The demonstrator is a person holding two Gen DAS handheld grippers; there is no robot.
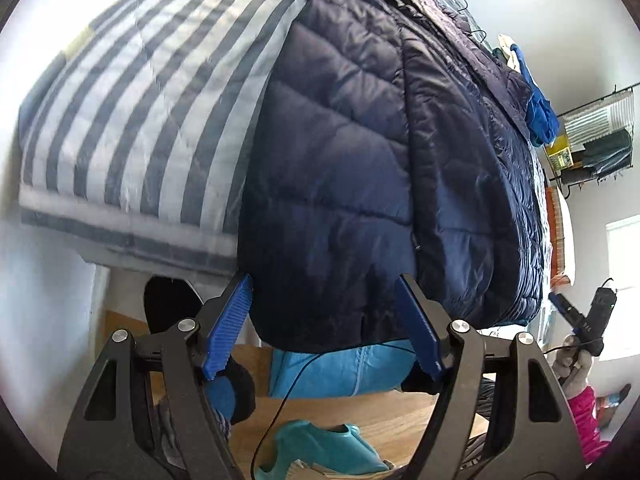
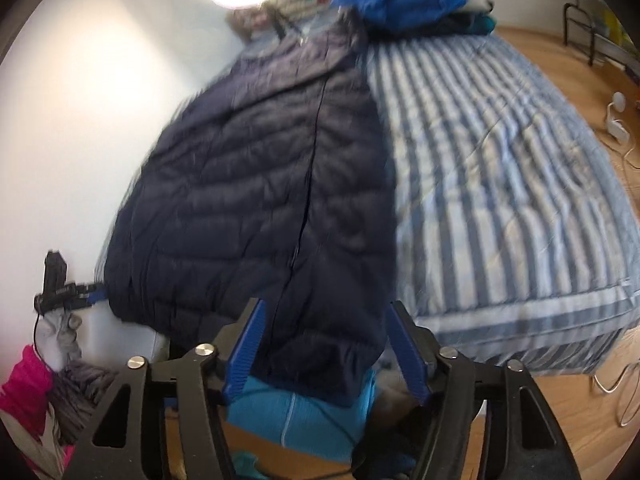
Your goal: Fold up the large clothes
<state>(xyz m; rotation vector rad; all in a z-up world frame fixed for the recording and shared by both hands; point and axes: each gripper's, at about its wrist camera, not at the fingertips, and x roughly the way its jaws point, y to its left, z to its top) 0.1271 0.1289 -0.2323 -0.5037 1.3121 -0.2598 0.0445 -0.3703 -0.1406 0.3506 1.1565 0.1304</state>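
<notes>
Both claws, left claw [image 1: 324, 324] and right claw [image 2: 326, 344], stand apart, unclamped, the navy puffer jacket [image 1: 360, 160] hem at twelve o'clock on the striped bed [image 2: 500, 180].

The left gripper [image 1: 324, 320] points steeply downward, its two blue ribbed pads [image 1: 226, 326] spread wide with nothing pressed between them — the black linkage arms splay out toward the camera. The right gripper [image 2: 326, 346] is tilted down the same way, its blue pads [image 2: 244, 348] also apart and pressing on nothing. Each gripper shows small at the edge of the other's view, held up in a grey-gloved hand [image 1: 576, 364] above a bright pink sleeve [image 2: 24, 384] — whether those far jaws are spread cannot be told from there
</notes>
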